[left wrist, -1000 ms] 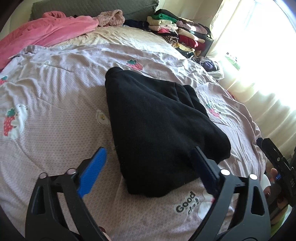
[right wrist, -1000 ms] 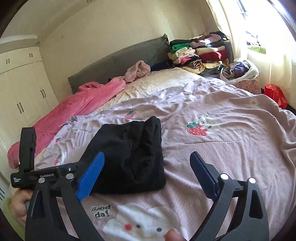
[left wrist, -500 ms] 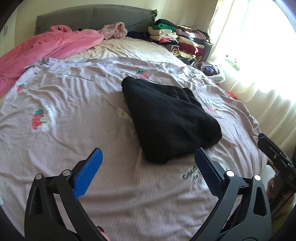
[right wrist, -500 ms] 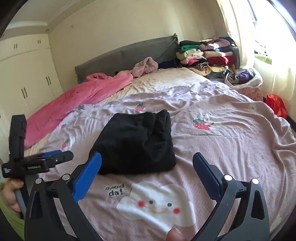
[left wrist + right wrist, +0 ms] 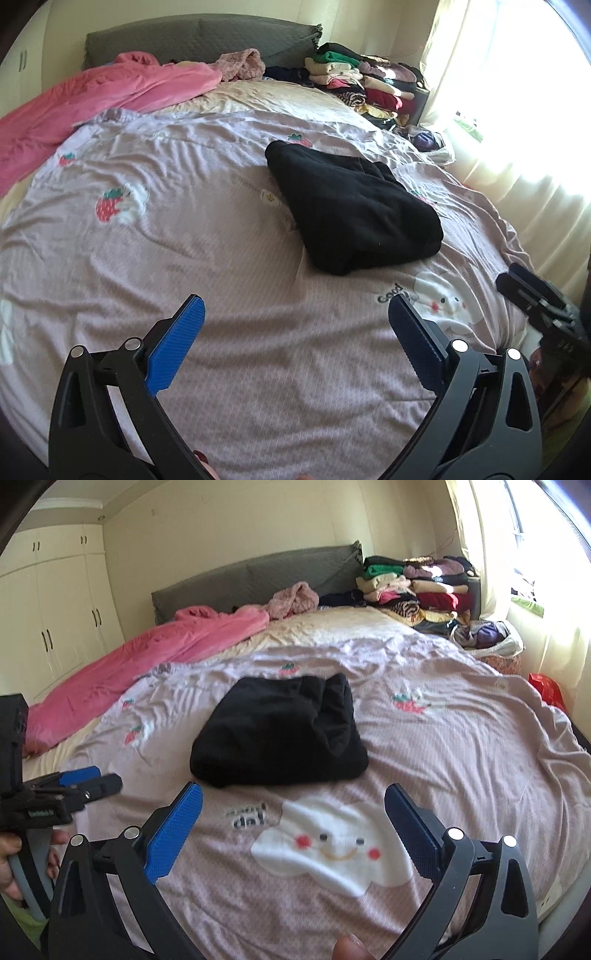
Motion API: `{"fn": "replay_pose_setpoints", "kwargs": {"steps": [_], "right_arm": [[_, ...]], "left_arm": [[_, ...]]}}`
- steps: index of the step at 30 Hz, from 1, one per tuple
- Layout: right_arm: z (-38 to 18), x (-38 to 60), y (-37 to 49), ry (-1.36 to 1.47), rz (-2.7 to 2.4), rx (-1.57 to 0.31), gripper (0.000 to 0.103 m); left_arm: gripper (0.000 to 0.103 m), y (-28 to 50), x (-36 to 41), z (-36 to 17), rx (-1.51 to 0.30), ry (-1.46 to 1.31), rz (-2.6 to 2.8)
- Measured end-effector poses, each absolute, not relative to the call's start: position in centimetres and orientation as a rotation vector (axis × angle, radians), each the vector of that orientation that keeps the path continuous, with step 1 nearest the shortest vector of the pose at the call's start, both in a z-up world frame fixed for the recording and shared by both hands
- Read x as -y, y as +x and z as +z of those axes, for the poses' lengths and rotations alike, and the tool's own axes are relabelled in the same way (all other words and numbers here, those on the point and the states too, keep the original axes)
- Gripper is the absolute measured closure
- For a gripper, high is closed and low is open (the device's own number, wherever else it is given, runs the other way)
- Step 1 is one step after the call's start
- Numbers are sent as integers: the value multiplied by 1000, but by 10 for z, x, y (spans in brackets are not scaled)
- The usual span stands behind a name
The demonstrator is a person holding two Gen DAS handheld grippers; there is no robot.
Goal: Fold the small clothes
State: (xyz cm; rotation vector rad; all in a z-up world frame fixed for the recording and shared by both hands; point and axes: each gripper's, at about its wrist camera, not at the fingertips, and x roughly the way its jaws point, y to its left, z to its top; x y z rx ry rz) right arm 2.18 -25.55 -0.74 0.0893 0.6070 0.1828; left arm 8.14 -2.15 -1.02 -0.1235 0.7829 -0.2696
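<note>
Right now a big bed with a pale purple cover is filling most of both views. A long pink blanket is lying along its far side, and a tall pile of folded clothes is sitting by the window. A black garment is resting in the middle of the bed, and it is looking folded into a thick, neat bundle. So this piece seems done, I think. What is left is probably moving it to the pile or fetching another one. The left gripper is hanging near the bed's edge with its fingers spread wide and holding nothing. The right gripper is doing the same, wide apart and empty, well short of the garment.
</note>
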Motion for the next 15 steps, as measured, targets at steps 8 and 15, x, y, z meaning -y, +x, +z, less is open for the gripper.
{"fn": "replay_pose_setpoints", "kwargs": {"steps": [8,15], "right_arm": [[-29,249,21,71,158,-667,5],[-36,246,26,63,148,-687,5]], "left_arm": [[10,79,17,-38,-820,-130,-256],[10,78,14,-43,-810,-124,-245]]}}
